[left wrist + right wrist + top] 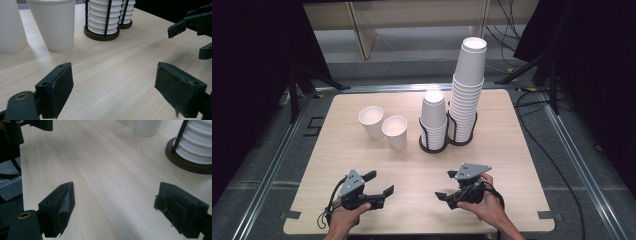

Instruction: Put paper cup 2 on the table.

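While both hand-held tools rest low at the near edge of the pale wooden table [512,165], the decisive relation is that of the left gripper [378,183] to the two loose white paper cups standing upright ahead of it. The nearer loose white paper cup [395,132] lies forward and slightly to the right of that tool; the farther loose white paper cup [371,121] stands just beside it, to its left, the two rims close or perhaps touching. In the left gripper view the nearer cup [53,23] rises ahead of the left jaw, its long axis vertical, so a level approach with the jaws to either side of the wall seems called for. Both jaws of the left gripper stand wide apart with nothing between them. The right gripper [446,185] is likewise spread and empty, aimed across the table toward its partner, and lies farther from the loose cups. Beyond, two dark wire racks hold the short stack of white cups [433,119] and the tall stack of white cups [467,90], side by side, well apart from both tools. By this layout, the left hand is the better placed.
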A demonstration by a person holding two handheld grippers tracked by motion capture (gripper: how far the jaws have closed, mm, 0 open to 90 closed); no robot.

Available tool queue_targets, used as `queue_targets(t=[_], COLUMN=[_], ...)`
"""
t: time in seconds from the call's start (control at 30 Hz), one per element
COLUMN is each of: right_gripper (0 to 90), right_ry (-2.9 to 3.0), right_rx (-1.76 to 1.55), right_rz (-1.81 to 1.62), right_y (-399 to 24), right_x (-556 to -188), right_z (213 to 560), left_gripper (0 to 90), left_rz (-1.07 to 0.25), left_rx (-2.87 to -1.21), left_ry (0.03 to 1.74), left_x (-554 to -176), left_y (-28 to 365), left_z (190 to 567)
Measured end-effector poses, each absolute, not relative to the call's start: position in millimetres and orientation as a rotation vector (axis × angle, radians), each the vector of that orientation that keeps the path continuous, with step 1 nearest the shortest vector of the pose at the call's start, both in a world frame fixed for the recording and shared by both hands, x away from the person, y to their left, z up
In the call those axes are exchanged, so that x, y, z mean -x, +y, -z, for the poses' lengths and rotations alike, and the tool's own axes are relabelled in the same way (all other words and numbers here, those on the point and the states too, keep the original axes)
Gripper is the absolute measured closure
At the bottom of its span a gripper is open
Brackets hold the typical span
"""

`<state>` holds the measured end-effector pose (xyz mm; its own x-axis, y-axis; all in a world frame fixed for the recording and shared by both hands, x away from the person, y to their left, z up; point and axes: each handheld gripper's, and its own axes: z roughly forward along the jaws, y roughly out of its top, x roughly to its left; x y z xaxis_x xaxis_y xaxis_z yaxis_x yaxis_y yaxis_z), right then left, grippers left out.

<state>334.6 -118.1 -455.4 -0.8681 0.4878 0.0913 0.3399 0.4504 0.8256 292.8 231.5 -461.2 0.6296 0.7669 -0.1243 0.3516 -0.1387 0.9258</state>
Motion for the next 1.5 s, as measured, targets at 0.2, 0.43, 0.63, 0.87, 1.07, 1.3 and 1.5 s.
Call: queue_targets(t=[0.2,0.43,0.63,0.87,1.07,1.3,1.5], right_gripper=[16.0,16.0,16.0,16.0,15.9,15.9,15.9], right_ry=[2.560,2.590,2.592,2.613,2.621,2.626,2.612], right_rx=[-0.723,-0.699,-0.709,-0.702,-0.704,-0.703,-0.718], right_rz=[-1.390,-1.373,-1.372,-1.373,-1.372,-1.372,-1.354], right_y=[-115,-112,-111,-109,-108,-108,-107], right_x=[-333,-331,-331,-331,-331,-330,-331], right_z=[458,461,462,465,465,465,467], left_gripper=[14.3,14.3,14.4,14.4,14.4,14.4,14.4], left_rz=[-0.493,-0.476,-0.464,-0.460,-0.457,-0.463,-0.460], left_rx=[-1.803,-1.850,-1.845,-1.834,-1.830,-1.832,-1.829], left_ry=[0.866,0.846,0.843,0.879,0.877,0.898,0.883], left_x=[-283,-272,-264,-265,-268,-269,-269], left_y=[228,223,222,229,230,230,232], left_z=[463,466,464,464,465,466,464])
